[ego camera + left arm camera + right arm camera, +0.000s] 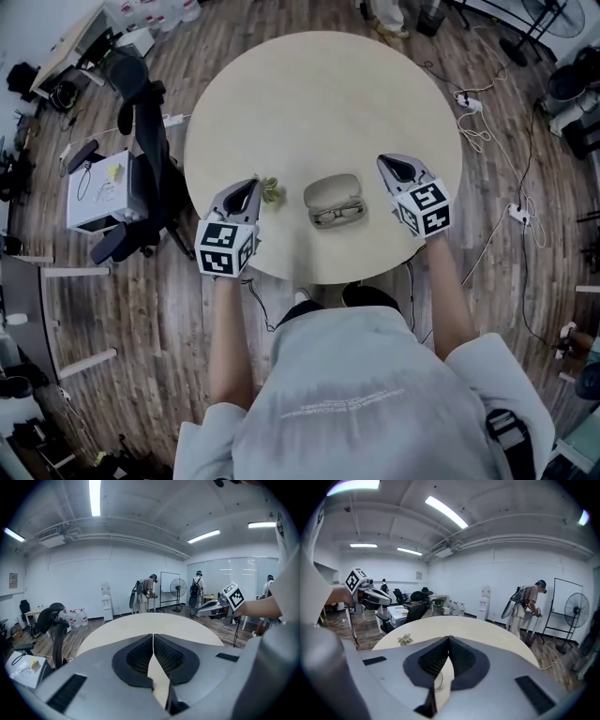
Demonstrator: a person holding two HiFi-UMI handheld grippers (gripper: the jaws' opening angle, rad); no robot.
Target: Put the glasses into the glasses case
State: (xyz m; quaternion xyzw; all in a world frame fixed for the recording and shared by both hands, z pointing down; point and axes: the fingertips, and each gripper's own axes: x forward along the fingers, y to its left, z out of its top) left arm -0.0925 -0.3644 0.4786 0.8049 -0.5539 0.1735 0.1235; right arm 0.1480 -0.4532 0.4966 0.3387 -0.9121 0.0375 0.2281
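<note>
round table [319, 103], glasses [339, 214] inside open glasses case [335, 187], left gripper [253, 183] and right gripper [386, 162] fingers closed, empty

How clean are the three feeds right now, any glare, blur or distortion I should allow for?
Head view: even soft light, glasses case sharp, corners dim. Left gripper view: strong fisheye bending, ceiling strip light blown out. Right gripper view: same fisheye, dark rim, table evenly lit, no glare.

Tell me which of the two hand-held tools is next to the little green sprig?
The left tool: the green sprig lies right beside its tip. The right tool is across the glasses case from it.
</note>
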